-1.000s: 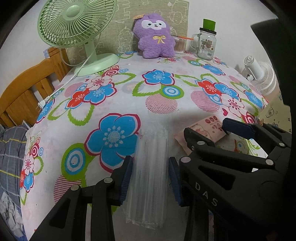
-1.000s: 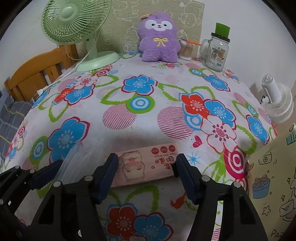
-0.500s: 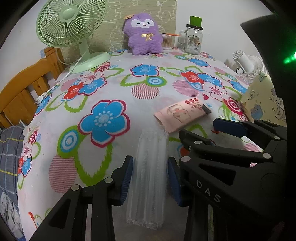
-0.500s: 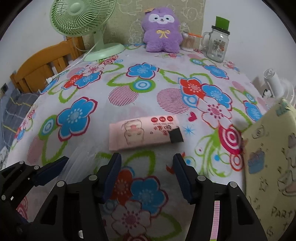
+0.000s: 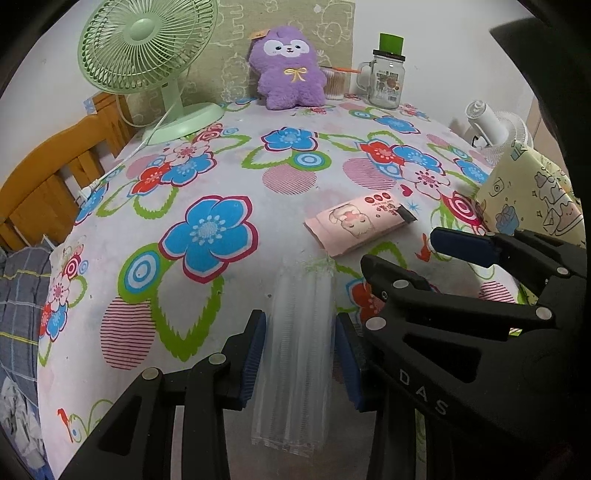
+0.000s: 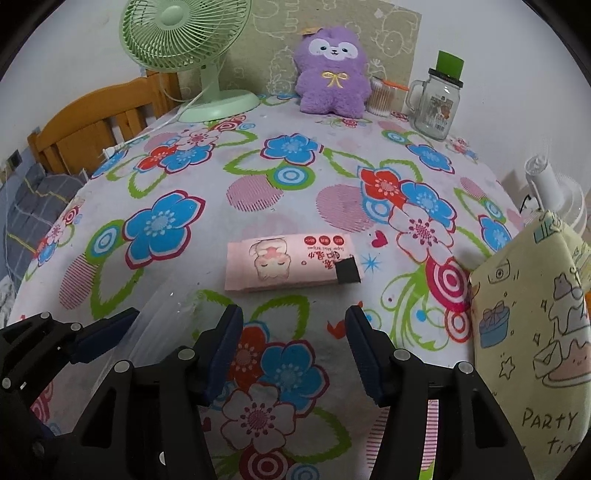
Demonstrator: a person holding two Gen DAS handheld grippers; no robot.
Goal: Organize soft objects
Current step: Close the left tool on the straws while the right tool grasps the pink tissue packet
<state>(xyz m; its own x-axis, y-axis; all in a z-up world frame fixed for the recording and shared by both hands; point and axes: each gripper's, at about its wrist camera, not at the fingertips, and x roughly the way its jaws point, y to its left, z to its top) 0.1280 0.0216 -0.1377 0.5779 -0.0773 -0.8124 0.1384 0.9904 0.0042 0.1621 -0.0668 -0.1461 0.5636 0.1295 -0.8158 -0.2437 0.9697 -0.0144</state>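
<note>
Left hand-held gripper clamps a clear plastic sleeve (pads tight on both sides), just nearer the camera than the pink wipes pack. Right hand-held gripper: jaws just narrowed, nothing between them, apart from the pack. Pack lies flat on the floral worktop; purple plush well beyond it.

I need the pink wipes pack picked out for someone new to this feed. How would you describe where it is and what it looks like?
Start from the floral tablecloth covering the table, with the green fan and purple plush toy at its far edge. Come toward the near edge: the pink wipes pack lies flat just beyond the empty right gripper. It is the only flat pink packet, printed with a sleeping cartoon face and bearing a black tab at one end.
</note>
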